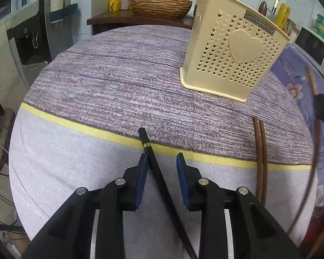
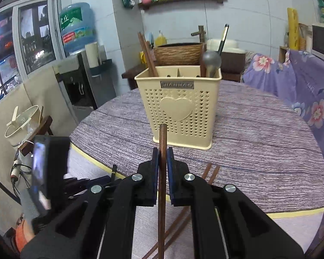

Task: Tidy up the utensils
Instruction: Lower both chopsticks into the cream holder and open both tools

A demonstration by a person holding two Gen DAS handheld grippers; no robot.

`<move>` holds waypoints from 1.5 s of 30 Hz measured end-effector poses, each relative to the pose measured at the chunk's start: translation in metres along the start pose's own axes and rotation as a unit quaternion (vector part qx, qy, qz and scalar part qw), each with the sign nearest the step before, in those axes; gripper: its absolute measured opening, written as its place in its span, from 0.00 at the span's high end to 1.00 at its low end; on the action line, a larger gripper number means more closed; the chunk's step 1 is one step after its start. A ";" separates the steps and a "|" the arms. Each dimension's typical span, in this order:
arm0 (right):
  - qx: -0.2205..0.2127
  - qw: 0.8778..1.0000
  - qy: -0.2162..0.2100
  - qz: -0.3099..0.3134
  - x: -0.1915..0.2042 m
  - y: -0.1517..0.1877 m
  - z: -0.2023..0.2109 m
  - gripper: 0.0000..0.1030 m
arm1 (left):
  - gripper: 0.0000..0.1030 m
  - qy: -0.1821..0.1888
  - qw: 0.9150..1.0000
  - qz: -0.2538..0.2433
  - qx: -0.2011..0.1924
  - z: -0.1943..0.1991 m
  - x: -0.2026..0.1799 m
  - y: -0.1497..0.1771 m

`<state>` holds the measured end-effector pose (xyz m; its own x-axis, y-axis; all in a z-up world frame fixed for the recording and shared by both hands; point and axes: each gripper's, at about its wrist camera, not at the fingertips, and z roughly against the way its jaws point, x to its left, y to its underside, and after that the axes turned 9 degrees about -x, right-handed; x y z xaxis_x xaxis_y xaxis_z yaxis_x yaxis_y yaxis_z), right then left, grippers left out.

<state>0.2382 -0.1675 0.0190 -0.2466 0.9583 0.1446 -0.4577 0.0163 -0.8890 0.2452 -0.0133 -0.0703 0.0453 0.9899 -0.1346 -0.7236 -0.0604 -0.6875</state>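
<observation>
A cream utensil holder [image 1: 231, 51] with heart holes stands on the round table; it also shows in the right wrist view [image 2: 181, 108], holding brown chopsticks [image 2: 148, 54] and a ladle [image 2: 211, 61]. My left gripper [image 1: 162, 159] is open around a black chopstick [image 1: 155, 159] with a gold band that lies on the cloth. My right gripper [image 2: 162, 153] is shut on a brown chopstick [image 2: 162, 142], held above the table in front of the holder. A pair of brown chopsticks [image 1: 261, 151] lies on the table; it also shows under the right gripper [image 2: 209, 172].
The table carries a purple-grey cloth [image 1: 123, 82] with a yellow stripe [image 1: 75, 125]. A water dispenser [image 2: 80, 49] stands at the left. A woven basket [image 1: 159, 3] sits on a cabinet behind. A floral cloth [image 2: 302, 90] covers furniture at the right.
</observation>
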 end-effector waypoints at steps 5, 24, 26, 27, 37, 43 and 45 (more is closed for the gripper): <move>-0.018 1.000 0.000 0.003 -0.003 -0.001 0.016 0.92 | 0.90 -0.024 1.000 -0.013 -0.003 -0.010 -0.007 -0.008; -0.079 0.996 -0.013 -0.046 -0.054 -0.010 0.065 0.92 | 0.92 0.074 0.990 -0.010 -0.123 0.076 -0.008 -0.055; -0.092 0.994 -0.011 -0.052 -0.063 -0.016 0.078 0.92 | 0.92 0.085 0.985 -0.012 -0.151 0.099 -0.010 -0.062; -0.095 0.994 -0.010 -0.053 -0.065 -0.017 0.081 0.92 | 0.92 0.087 0.982 -0.015 -0.166 0.110 -0.012 -0.065; -0.116 0.991 0.006 -0.059 -0.079 -0.036 0.098 0.92 | 0.92 0.104 0.974 -0.027 -0.201 0.122 -0.018 -0.086; -0.121 0.992 0.007 -0.048 -0.074 -0.045 0.099 0.92 | 0.92 0.114 0.971 -0.027 -0.210 0.128 -0.015 -0.094; -0.124 0.991 0.006 -0.046 -0.074 -0.050 0.099 0.92 | 0.92 0.120 0.969 -0.025 -0.213 0.131 -0.014 -0.100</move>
<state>0.1952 -0.2676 0.0958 -0.2037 0.9526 0.2260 -0.2540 0.1715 -0.9519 0.2270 -0.0043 0.0936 0.2680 0.9379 -0.2204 -0.3687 -0.1115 -0.9228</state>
